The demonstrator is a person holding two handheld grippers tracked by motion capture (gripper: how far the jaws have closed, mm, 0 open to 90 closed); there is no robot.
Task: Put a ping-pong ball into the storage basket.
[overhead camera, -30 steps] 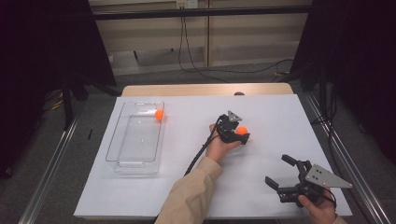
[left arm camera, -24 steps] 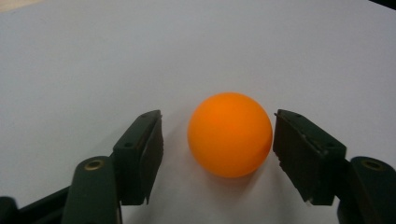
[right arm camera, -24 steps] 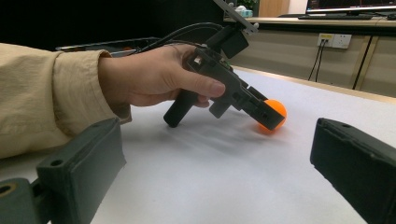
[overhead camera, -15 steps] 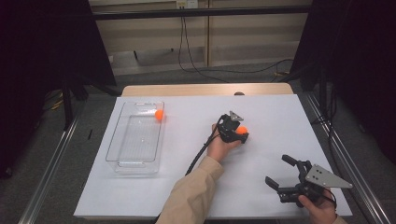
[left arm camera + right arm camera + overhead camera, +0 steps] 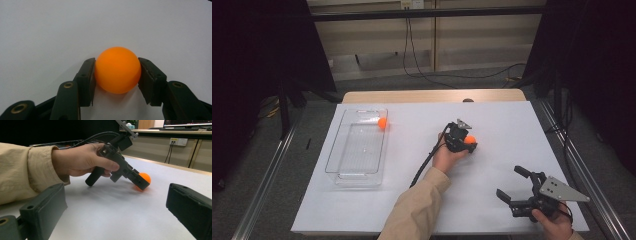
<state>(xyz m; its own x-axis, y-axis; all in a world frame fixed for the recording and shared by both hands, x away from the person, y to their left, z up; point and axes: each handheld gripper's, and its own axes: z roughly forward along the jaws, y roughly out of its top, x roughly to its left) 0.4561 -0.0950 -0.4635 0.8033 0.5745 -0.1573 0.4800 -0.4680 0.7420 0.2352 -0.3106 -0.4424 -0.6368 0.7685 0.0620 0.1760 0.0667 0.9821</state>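
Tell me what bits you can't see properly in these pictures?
- High view: the orange ball in the left gripper is partly covered by the jaws.
- Left gripper view: the ball's sides hide behind the pads that have just closed on it.
- High view: the second ball in the clear tray is too small to show detail.
- Right gripper view: the open right gripper is cut off by the bottom edge.

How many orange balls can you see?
2. One orange ball lies in the far end of the clear tray on the left. The other ball sits on the white table, squeezed between the jaws of the left gripper, which have just been closing.
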